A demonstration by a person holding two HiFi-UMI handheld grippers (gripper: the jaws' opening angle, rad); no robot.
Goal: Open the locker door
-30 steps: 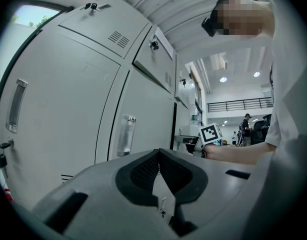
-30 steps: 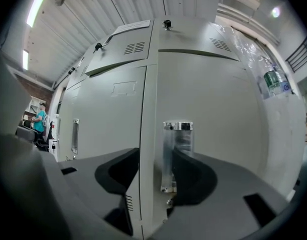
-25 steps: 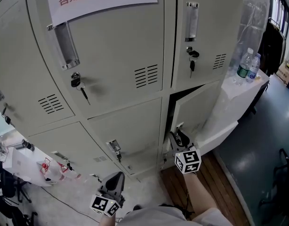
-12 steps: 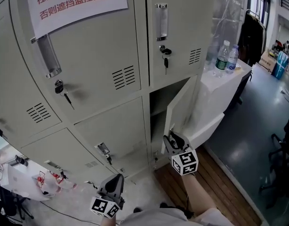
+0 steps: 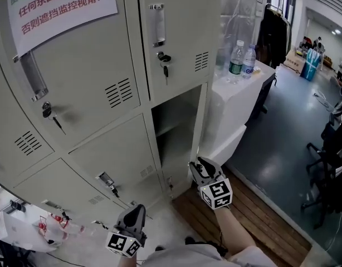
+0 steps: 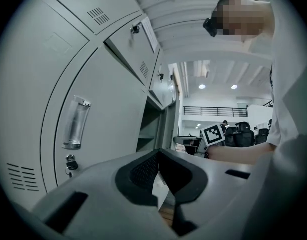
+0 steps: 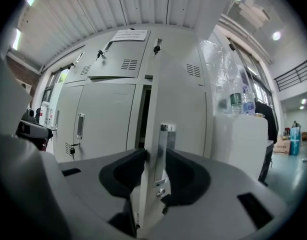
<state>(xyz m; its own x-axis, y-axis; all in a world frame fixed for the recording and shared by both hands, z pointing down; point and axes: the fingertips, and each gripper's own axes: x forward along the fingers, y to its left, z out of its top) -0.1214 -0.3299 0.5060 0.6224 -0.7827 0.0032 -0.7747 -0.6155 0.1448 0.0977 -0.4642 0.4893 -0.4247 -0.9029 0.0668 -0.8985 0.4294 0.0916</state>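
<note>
The grey locker door (image 5: pixel 200 121) at the lower right of the locker bank stands swung wide, edge-on in the head view, and its dark compartment (image 5: pixel 174 132) shows a shelf. My right gripper (image 5: pixel 196 166) clamps the door's free edge. In the right gripper view the door edge with its chrome handle (image 7: pixel 164 151) runs between the pads of my right gripper (image 7: pixel 154 166); the jaws are opening a little but still touch it. My left gripper (image 5: pixel 135 213) hangs low in front of the lower lockers, shut and empty. In its own view my left gripper (image 6: pixel 161 184) points past the lockers.
Two water bottles (image 5: pixel 236 57) stand on a white counter (image 5: pixel 243 85) right of the lockers. A paper notice (image 5: pixel 59 4) is taped to the upper left door. Keys hang in neighbouring locks (image 5: pixel 165 63). A wooden floor strip (image 5: pixel 260 216) lies below, chairs (image 5: pixel 332 149) to the right.
The locker door has swung from barely ajar to wide open, drawn outward by my right gripper. The left gripper has stayed low in the same place.
</note>
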